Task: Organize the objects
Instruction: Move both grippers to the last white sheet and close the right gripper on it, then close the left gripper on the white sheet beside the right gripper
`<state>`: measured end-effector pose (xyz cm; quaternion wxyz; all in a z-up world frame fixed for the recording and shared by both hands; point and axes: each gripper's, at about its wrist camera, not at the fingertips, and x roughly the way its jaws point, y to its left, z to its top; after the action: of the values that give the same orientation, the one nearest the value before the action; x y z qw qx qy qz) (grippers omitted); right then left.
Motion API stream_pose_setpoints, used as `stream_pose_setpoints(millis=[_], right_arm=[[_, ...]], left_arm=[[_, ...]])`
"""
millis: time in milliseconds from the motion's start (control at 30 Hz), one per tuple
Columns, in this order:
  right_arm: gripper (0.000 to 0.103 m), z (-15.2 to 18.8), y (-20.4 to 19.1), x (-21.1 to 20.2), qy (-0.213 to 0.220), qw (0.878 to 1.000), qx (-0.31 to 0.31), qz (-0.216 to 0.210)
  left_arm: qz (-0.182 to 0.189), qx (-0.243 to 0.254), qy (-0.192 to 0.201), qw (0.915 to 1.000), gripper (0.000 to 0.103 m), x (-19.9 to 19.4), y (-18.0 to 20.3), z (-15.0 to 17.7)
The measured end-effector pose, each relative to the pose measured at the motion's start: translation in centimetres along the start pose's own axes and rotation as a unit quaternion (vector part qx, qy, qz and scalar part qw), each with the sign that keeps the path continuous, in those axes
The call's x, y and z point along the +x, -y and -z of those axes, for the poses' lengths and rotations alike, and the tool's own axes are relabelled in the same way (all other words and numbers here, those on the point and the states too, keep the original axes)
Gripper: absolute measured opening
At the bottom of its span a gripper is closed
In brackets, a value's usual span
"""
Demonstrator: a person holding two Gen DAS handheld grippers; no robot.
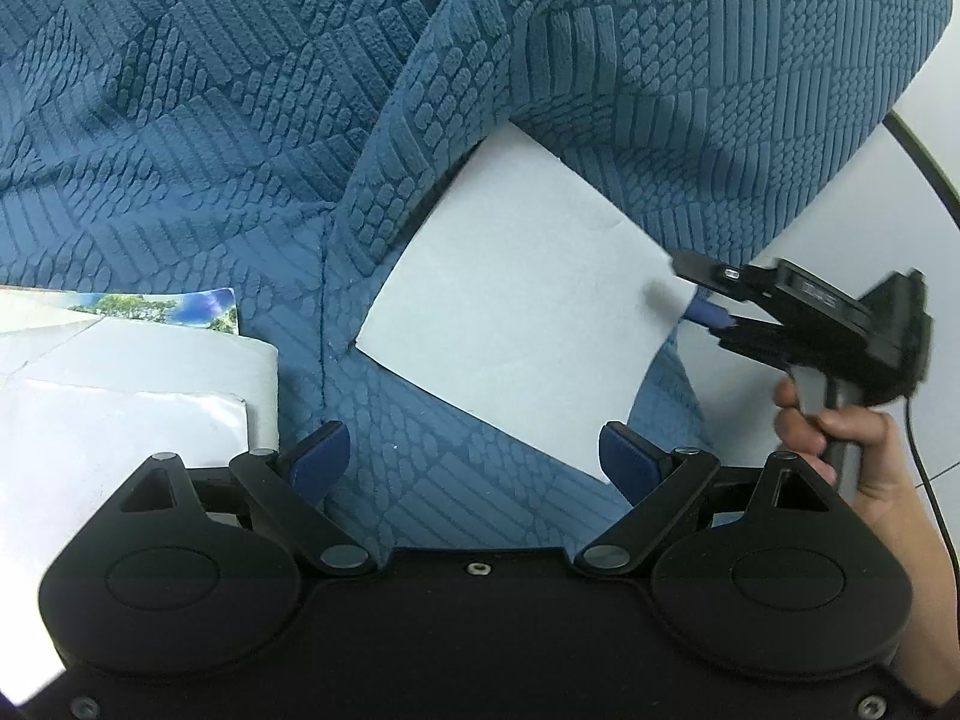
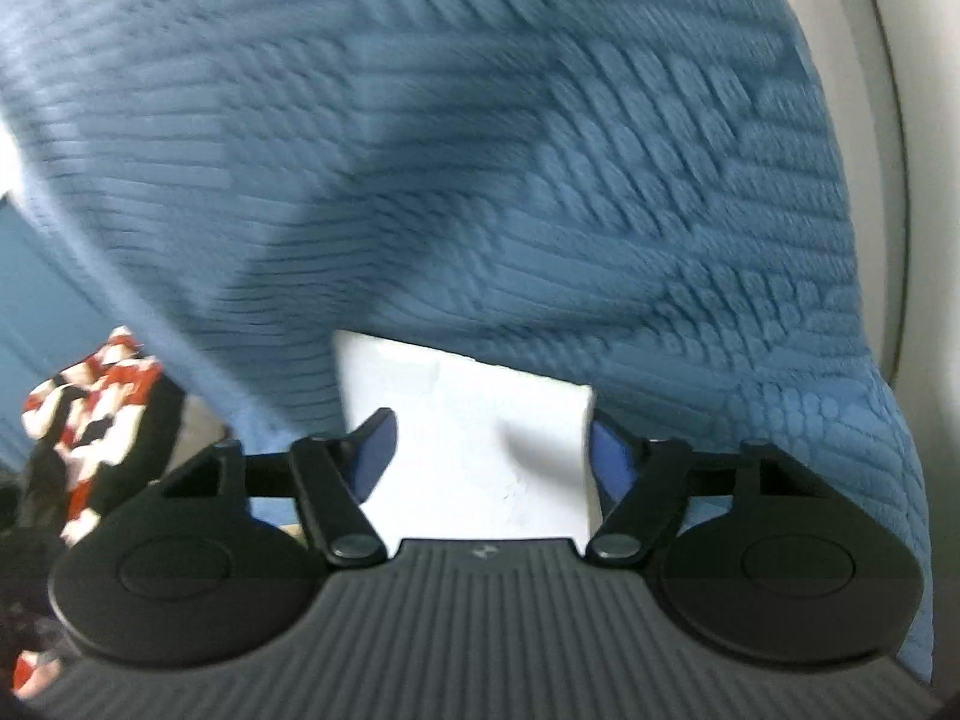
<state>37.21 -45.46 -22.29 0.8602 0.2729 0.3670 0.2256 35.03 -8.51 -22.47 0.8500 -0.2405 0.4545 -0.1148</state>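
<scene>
A: Start at the right gripper [image 2: 489,456]. What are its fingers doing?

B: Its jaws stand partly spread, with the white sheet [image 1: 516,312] lying between the blue pads [image 2: 375,450]. The right wrist view is blurred, so whether the pads press the paper I cannot tell. In the left wrist view its tips reach the sheet's right-hand edge, and a hand [image 1: 852,450] grips the handle below.

A: And the left gripper [image 1: 474,450]?

B: Spread wide, nothing between the pads. It hangs over the blue textured cushion [image 1: 180,120], just short of the sheet's near corner. My guess is it waits to steady the cushion or take the paper.

A: Where exactly does the sheet sit?

B: Tucked in the crease where a second blue cushion [image 1: 690,60] overlaps the first. Its far corner vanishes under that cushion; the rest lies flat on the fabric. It likely slid in there, which is why the gripper comes at the exposed edge.

A: Which way does it point?

B: It lies as a diamond in the left view, one corner toward the left gripper, the opposite one buried up in the fold. It looks close to square, so no clear long axis.

A: Anything else nearby?

B: A stack of papers [image 1: 120,396] at the left, topped by a printed photo edge [image 1: 156,306], probably where the sheet belongs.
</scene>
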Motion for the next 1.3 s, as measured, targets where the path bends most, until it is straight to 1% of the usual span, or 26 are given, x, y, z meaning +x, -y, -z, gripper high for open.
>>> stream_pose_setpoints(millis=[33, 100, 133, 200, 300, 333, 400, 467, 567, 600, 667, 733, 800, 867, 967, 1067, 1133, 1167, 1233, 1300], right_arm=[[0.062, 0.0, -0.3, -0.6, 0.002, 1.000, -0.007, -0.012], [0.060, 0.0, -1.3, -1.8, 0.005, 0.999, -0.029, -0.038], [0.045, 0.0, -1.6, -2.2, 0.003, 0.998, -0.039, -0.050], [0.028, -0.6, -2.3, -2.7, -0.004, 0.996, -0.058, -0.073], [0.026, -0.7, -4.4, -2.1, -0.015, 0.992, -0.100, -0.077], [0.021, -0.1, -5.0, -1.5, -0.022, 0.991, -0.108, -0.072], [0.017, 0.2, -6.0, -0.5, -0.044, 0.989, -0.132, -0.048], [0.014, 0.5, -6.5, 0.6, -0.057, 0.987, -0.149, -0.012], [0.011, 1.5, -7.4, 1.2, -0.073, 0.982, -0.162, 0.056], [0.011, 1.4, -7.6, 1.0, -0.071, 0.983, -0.154, 0.069], [0.010, 1.3, -8.0, 0.8, -0.060, 0.989, -0.106, 0.084], [0.010, 1.4, -8.9, -0.1, -0.036, 0.994, -0.070, 0.082], [0.009, 1.7, -10.2, -0.8, -0.006, 0.998, -0.027, 0.061], [0.007, 2.0, -11.3, -1.4, 0.010, 0.998, -0.001, 0.056], [0.006, 2.9, -13.2, -2.1, 0.026, 0.998, 0.029, 0.043], [0.006, 3.9, -14.7, -2.4, 0.040, 0.996, 0.062, 0.059], [0.006, 4.5, -15.5, -2.6, 0.052, 0.993, 0.080, 0.069], [0.006, 4.8, -16.1, -3.2, 0.057, 0.992, 0.088, 0.074], [0.006, 5.2, -16.6, -3.0, 0.071, 0.988, 0.109, 0.082], [0.006, 5.8, -16.9, -3.6, 0.084, 0.983, 0.143, 0.077]], left_arm=[[0.001, -0.002, 0.002, 1.0000, 0.089, -0.1, 0.0, -0.1], [0.003, -0.004, 0.005, 1.0000, 0.089, -0.3, 0.0, -0.1], [0.004, -0.004, 0.006, 1.0000, 0.089, -0.4, 0.0, -0.1], [0.005, -0.006, 0.008, 0.9999, 0.089, -0.5, 0.0, 0.0], [0.012, -0.008, 0.010, 0.9998, 0.089, -0.9, 0.1, 0.1], [0.014, -0.008, 0.011, 0.9998, 0.089, -0.9, 0.0, 0.2], [0.014, -0.010, 0.013, 0.9998, 0.089, -1.1, 0.0, 0.3], [0.022, -0.021, 0.010, 0.9995, 0.089, -1.2, -0.1, 0.3], [0.038, -0.043, 0.007, 0.9983, 0.089, -1.4, -0.5, 0.3], [0.047, -0.053, 0.005, 0.9975, 0.089, -1.5, -0.6, 0.4], [0.071, -0.077, 0.000, 0.9945, 0.089, -1.7, -0.9, 0.4], [0.096, -0.107, -0.005, 0.9896, 0.089, -1.8, -1.3, 0.4], [0.129, -0.144, -0.011, 0.9811, 0.089, -2.0, -1.7, 0.5], [0.168, -0.184, -0.019, 0.9683, 0.089, -2.1, -2.4, 0.8], [0.224, -0.243, -0.032, 0.9432, 0.089, -2.1, -3.4, 1.5], [0.274, -0.297, -0.044, 0.9137, 0.089, -2.0, -4.4, 2.4], [0.293, -0.325, -0.043, 0.8981, 0.089, -2.1, -5.0, 3.0], [0.302, -0.336, -0.043, 0.8912, 0.089, -2.2, -5.2, 3.2], [0.318, -0.354, -0.042, 0.8787, 0.089, -2.5, -5.7, 4.0], [0.331, -0.379, -0.043, 0.8632, 0.090, -3.0, -6.2, 5.2]])
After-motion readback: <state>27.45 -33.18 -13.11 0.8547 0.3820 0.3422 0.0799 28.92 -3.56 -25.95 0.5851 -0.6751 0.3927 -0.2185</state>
